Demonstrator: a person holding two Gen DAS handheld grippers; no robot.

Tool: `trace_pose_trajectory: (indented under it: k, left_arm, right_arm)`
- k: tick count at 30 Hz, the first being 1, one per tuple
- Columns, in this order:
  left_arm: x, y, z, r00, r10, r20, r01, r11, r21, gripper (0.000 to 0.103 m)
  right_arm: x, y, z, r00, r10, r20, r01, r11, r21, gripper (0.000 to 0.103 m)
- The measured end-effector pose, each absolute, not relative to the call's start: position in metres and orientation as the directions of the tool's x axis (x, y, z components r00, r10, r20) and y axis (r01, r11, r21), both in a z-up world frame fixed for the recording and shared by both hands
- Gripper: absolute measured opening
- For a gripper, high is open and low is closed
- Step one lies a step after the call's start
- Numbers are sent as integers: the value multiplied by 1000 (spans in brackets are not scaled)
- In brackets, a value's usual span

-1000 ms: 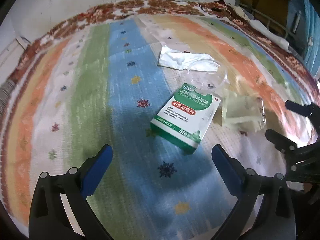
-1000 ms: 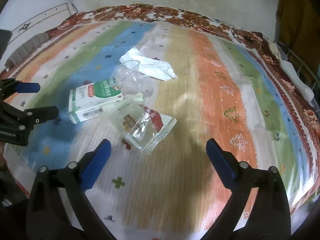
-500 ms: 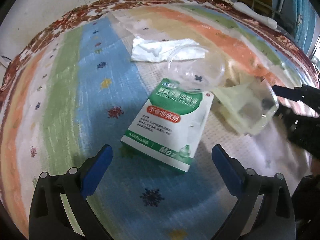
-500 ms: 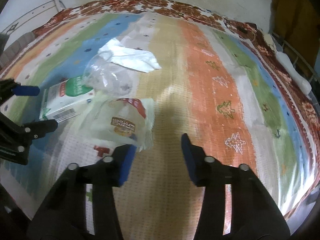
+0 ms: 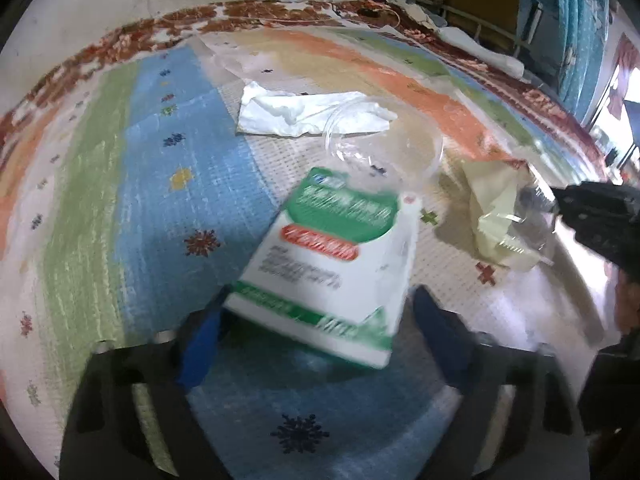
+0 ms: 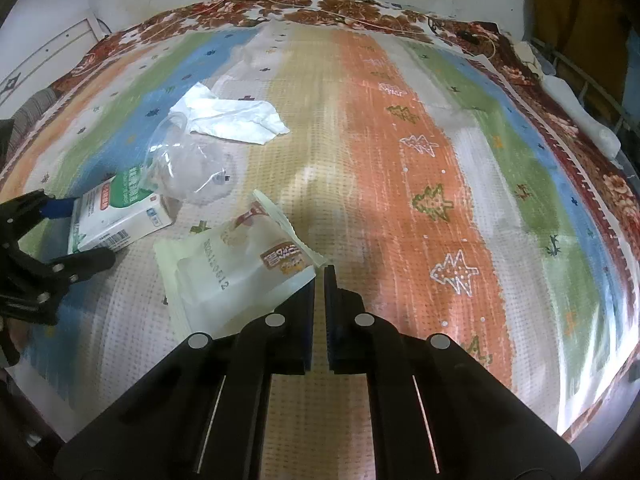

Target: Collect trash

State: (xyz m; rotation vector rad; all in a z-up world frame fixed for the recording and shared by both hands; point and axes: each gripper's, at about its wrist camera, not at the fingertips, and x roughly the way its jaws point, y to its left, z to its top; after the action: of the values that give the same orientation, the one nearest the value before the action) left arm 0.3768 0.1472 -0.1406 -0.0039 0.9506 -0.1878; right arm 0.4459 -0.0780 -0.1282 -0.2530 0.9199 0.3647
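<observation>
A green and white carton (image 5: 328,264) lies on the striped cloth; my left gripper (image 5: 316,320) has its jaws around the carton's near end, touching or nearly touching its sides. It also shows in the right wrist view (image 6: 116,216). My right gripper (image 6: 319,280) is shut on the corner of a clear snack wrapper (image 6: 232,276), which also shows in the left wrist view (image 5: 504,216). A clear plastic cup (image 5: 384,152) lies on its side behind the carton. A crumpled white tissue (image 5: 304,114) lies farther back.
The striped cloth (image 6: 440,160) covers a bed with a red floral border. A wall stands behind it. A metal rail with white cloth (image 6: 580,112) runs along the right edge.
My left gripper moved forward and its jaws narrowed around the carton. My right gripper closed on the snack wrapper's corner and the wrapper shifted.
</observation>
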Motion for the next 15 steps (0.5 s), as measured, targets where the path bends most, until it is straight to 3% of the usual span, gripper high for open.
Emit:
trace_pose_trajectory:
  k: [15]
  left_arm:
    - [346,156,-106,528,-108,-843,98,993,-66,77]
  right_arm:
    - [420,-81,-96,557,236,-797,-441,896,-43,0]
